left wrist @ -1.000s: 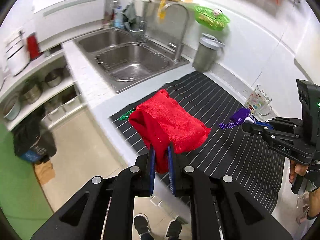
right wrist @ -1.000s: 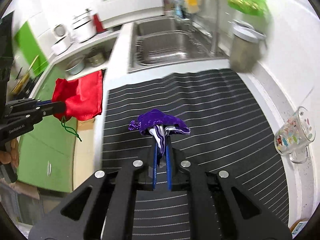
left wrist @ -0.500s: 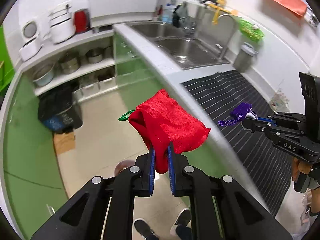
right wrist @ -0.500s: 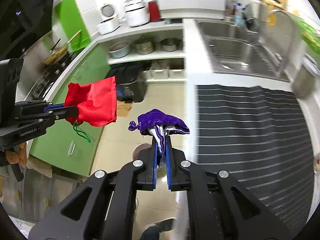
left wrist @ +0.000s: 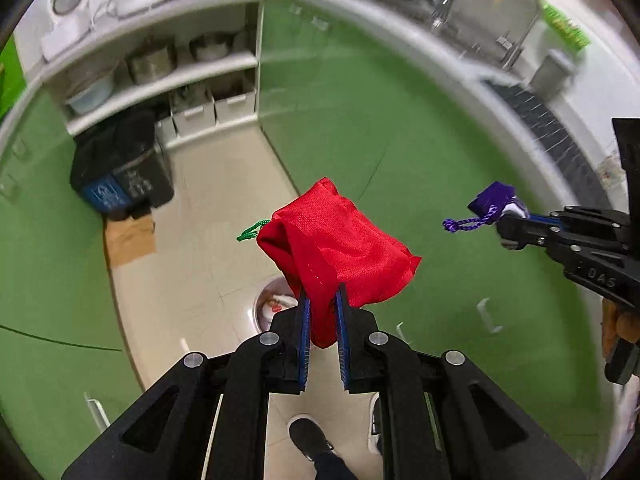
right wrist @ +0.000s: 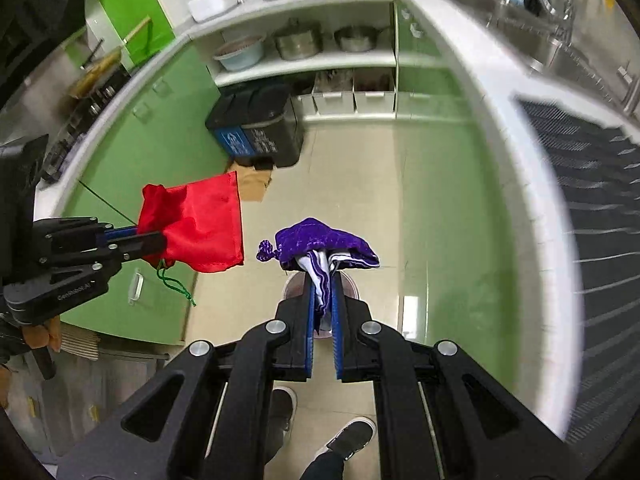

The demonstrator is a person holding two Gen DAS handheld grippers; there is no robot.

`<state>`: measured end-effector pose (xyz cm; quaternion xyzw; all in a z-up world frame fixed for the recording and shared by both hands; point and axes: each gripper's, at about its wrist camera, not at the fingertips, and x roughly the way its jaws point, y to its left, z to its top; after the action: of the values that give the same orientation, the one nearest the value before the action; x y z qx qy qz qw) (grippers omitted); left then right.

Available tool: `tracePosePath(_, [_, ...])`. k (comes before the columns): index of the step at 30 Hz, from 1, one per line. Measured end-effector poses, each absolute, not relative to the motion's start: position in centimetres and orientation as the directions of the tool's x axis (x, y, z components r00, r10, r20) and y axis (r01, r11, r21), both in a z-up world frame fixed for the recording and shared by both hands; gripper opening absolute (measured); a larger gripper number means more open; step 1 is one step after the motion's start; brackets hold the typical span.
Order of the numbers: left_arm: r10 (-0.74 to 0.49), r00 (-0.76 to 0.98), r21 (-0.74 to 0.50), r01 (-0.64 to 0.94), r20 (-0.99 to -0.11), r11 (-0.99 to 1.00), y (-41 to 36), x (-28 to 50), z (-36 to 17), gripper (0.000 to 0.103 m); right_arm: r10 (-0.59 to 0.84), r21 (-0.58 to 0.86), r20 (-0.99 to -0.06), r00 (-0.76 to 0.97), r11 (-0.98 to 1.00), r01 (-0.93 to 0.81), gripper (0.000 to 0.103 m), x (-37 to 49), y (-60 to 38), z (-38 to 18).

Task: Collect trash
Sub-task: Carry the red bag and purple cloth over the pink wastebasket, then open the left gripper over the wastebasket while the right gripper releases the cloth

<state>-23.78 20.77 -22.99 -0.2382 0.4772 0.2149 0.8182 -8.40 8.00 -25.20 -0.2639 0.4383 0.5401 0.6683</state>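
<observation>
Carrying step judged in hand: red pouch [left wrist: 340, 248] is clamped in the closed left tongs [left wrist: 322, 320] and purple pouch [right wrist: 324, 246] in the closed right tongs [right wrist: 322, 304], above the floor; release over the bowl [left wrist: 272, 308] at 6 o'clock is called for.

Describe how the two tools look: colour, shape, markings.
Both are matte black, with angular linkage arms and silver bolts. The fingers carry blue ribbed pads. The left tool bears pale lettering, "GenRobot.AI", on its side; the right tool shows "DAS". No cables or sleeves are visible.
</observation>
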Motion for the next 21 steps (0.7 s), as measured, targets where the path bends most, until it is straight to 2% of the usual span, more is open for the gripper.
tracePosePath(8, [0.079,0.421,-0.202,-0.581,-0.904,0.788,23.0,-21.9,-37.5,0.012,0.446,0.129,-0.895,0.019,0.298,-0.946,0.007,-6.8,9.5,-37.6])
tracePosePath(13, [0.081,0.408,-0.194,-0.588,-0.909,0.785,23.4,-21.3,-40.3,0.013,0.425,0.137,-0.905,0.002,0.297,-0.945,0.007,-6.2,9.8,-41.1])
tracePosePath(14, [0.079,0.409,-0.196,-0.588,-0.909,0.785,23.5,-21.2,-40.5,0.023,0.425,0.140,-0.905,-0.001,0.297,-0.945,0.007,-6.1,10.0,-41.5])
tracePosePath(15, [0.080,0.411,-0.199,-0.591,-0.908,0.782,23.7,-21.2,-40.7,0.049,0.423,0.140,-0.906,-0.001,0.298,-0.944,0.007,-6.1,10.2,-41.7])
tracePosePath(16, [0.087,0.411,-0.196,-0.596,-0.907,0.779,23.7,-21.1,-40.9,0.068,0.423,0.140,-0.906,-0.002,0.296,-0.945,0.007,-6.1,10.3,-41.9])
tracePosePath(17, [0.097,0.419,-0.197,-0.603,-0.903,0.773,23.9,-21.2,-40.9,0.098,0.423,0.141,-0.906,-0.003,0.295,-0.945,0.007,-6.1,10.5,-42.0])
tracePosePath(21, [0.121,0.409,-0.183,-0.630,-0.905,0.755,24.2,-21.2,-41.4,0.098,0.423,0.145,-0.906,-0.009,0.291,-0.946,0.007,-5.9,10.9,-42.7])
